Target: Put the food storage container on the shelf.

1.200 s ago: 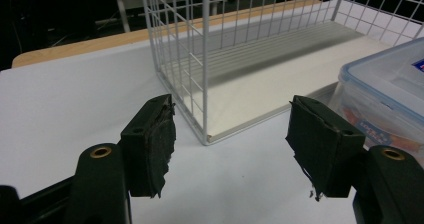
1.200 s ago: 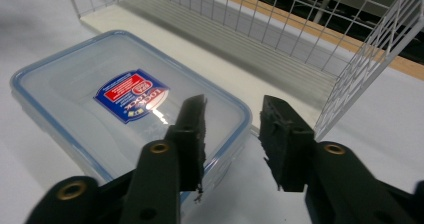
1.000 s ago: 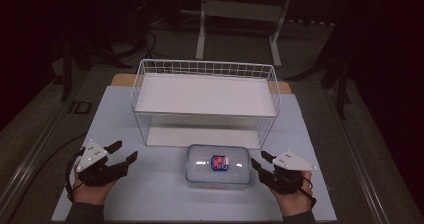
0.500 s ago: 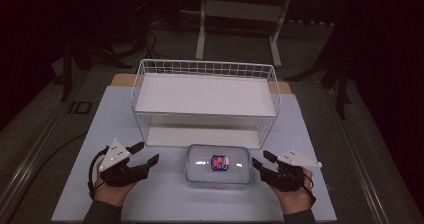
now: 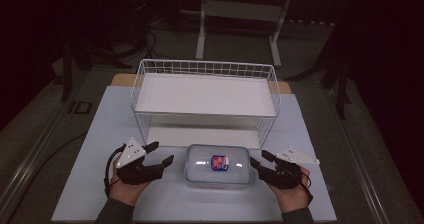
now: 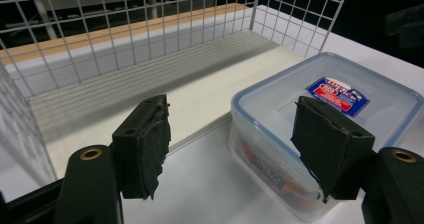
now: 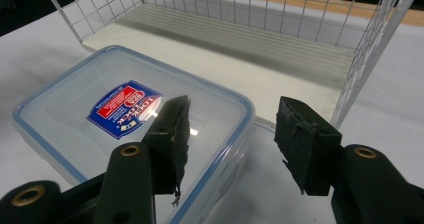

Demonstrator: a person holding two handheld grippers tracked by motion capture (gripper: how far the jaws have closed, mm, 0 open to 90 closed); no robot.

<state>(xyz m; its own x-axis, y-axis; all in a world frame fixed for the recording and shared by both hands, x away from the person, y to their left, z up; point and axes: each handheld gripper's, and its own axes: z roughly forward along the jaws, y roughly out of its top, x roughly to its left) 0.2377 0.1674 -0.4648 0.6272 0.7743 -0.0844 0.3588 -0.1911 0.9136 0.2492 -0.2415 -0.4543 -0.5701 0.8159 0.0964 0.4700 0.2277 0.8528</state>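
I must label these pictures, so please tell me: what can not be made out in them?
- Box contents: high view, too small; left gripper view, the cloudy wall and a pad hide them.
- Label small print: right gripper view, too fine to read.
- Box near corner: right gripper view, behind a pad.
- Room behind the basket: high view, too dark.
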